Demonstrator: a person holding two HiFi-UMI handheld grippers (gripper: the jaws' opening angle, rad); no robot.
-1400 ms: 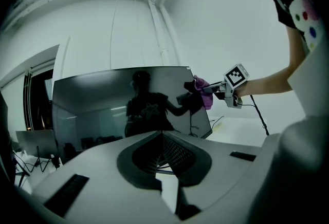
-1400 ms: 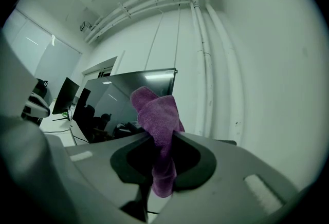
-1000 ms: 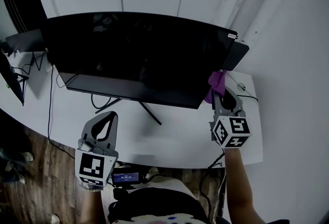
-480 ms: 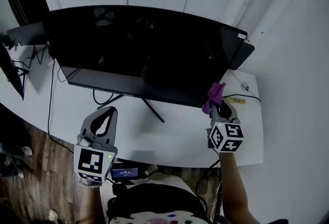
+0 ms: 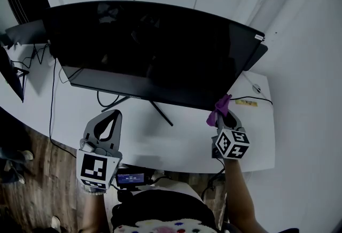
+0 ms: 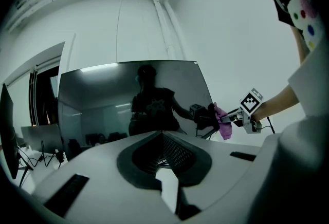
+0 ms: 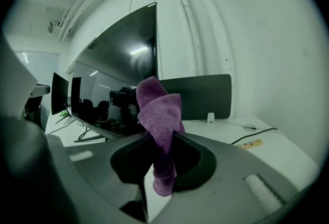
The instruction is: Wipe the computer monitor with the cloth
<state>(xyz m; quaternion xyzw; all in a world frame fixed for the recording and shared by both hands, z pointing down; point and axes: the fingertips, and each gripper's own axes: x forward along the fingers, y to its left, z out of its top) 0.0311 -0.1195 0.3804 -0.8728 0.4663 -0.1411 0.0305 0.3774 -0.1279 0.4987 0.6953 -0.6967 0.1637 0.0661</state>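
A wide black monitor stands on a white desk, its dark screen mirroring the room. My right gripper is shut on a purple cloth, held just below and off the screen's lower right corner. The cloth sticks up bunched between the jaws, the monitor to its left. My left gripper hovers over the desk's front left, jaws closed with nothing between them. From the left gripper view the cloth shows beside the screen's right edge.
A second dark monitor stands at the far left, with cables trailing over the desk. A cable and a small yellow item lie at the right, near a dark panel. Wooden floor lies below the front edge.
My right gripper with the cloth has drawn back and down from the screen's lower right corner toward the desk's front. The left gripper has stayed put.
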